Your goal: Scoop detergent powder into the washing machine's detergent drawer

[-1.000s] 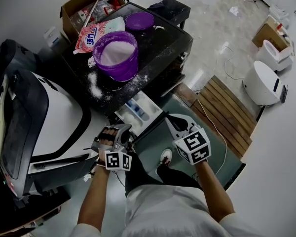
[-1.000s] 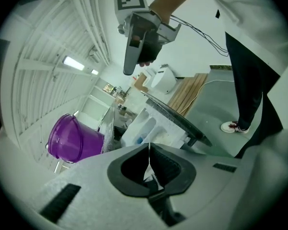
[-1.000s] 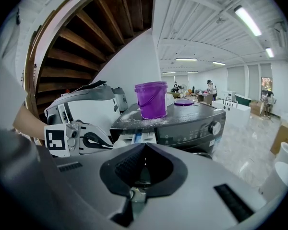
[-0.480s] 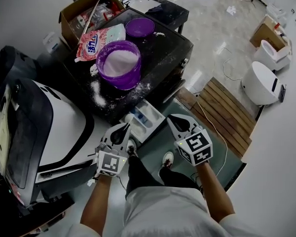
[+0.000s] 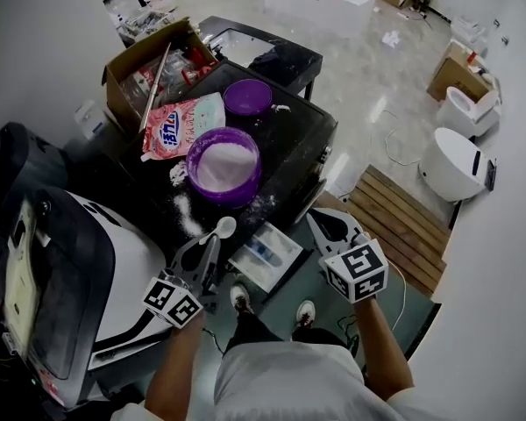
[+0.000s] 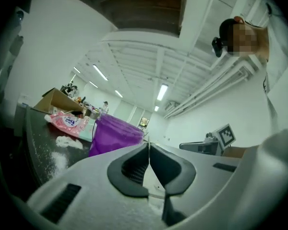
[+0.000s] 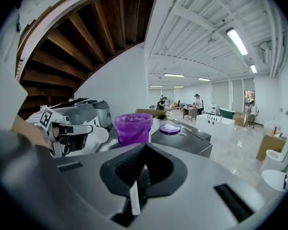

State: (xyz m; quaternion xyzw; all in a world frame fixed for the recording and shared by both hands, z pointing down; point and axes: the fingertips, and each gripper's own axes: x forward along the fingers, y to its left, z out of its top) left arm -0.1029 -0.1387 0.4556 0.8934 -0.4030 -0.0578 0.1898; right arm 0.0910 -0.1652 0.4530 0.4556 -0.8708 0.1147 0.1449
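Observation:
A purple bucket (image 5: 223, 167) of white detergent powder stands on the black washing machine top (image 5: 289, 147); it also shows in the right gripper view (image 7: 133, 127). The machine's detergent drawer (image 5: 265, 254) is pulled open below the front edge. My left gripper (image 5: 210, 246) (image 6: 149, 152) is shut on the thin handle of a white spoon (image 5: 223, 229), whose bowl sits over the top's front edge, short of the bucket. My right gripper (image 5: 323, 219) (image 7: 143, 164) is shut and empty, held right of the drawer.
A purple lid (image 5: 248, 96) and a pink detergent bag (image 5: 180, 125) lie behind the bucket. Spilled powder (image 5: 188, 217) dusts the black top. A cardboard box (image 5: 149, 55) sits at the back, a white appliance (image 5: 114, 261) at left, and a wooden pallet (image 5: 403, 222) at right.
My left gripper has turned and reached forward and up with the spoon, from beside the drawer to the machine top's front edge. The right gripper has stayed about where it was.

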